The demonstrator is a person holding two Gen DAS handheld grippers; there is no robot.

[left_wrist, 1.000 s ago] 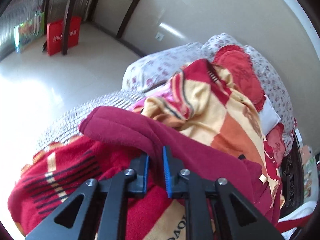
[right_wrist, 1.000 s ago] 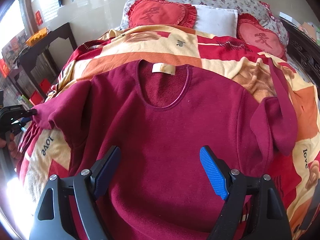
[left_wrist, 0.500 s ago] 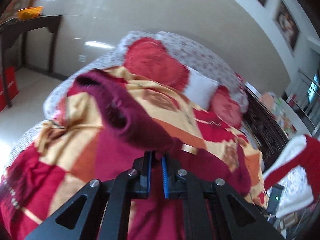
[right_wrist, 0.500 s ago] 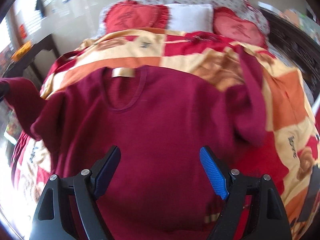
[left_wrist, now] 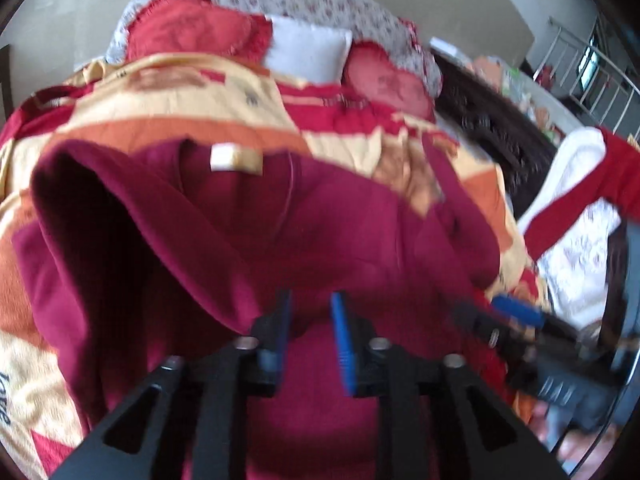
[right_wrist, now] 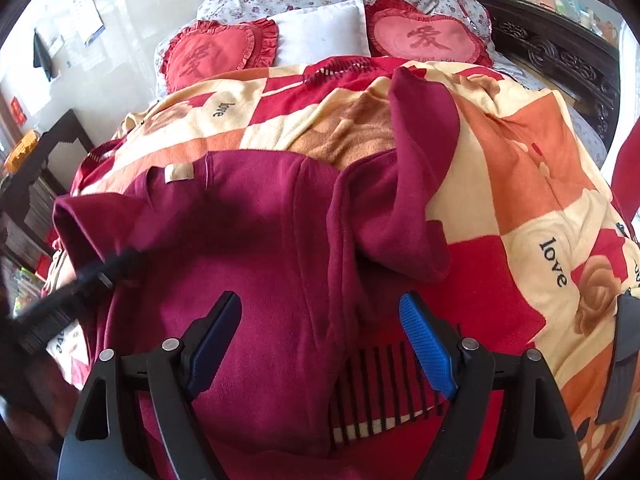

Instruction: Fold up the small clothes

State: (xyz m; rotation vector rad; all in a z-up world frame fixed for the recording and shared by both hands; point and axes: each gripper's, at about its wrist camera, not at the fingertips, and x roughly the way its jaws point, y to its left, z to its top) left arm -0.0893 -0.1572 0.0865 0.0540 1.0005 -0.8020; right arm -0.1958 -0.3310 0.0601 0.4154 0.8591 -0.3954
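Maroon sweater [right_wrist: 256, 240] lies face-up on the bed's blanket [right_wrist: 520, 184], its left sleeve [left_wrist: 132, 216] drawn across the chest for a fold as the left hand-held gripper [left_wrist: 310, 336] has just been opening to release it, while the right hand-held gripper [right_wrist: 320, 344] hovers wide, empty.

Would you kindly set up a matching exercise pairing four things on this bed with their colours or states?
Things:
1. fleece sweater
2. rectangular pillow
3. neck label
4. right gripper

Descriptions:
A. plain white, between two heart cushions
B. jaws wide apart, nothing between them
C. maroon, spread on the checked blanket
D. cream, sewn inside the collar

Pairs: 1-C, 2-A, 3-D, 4-B
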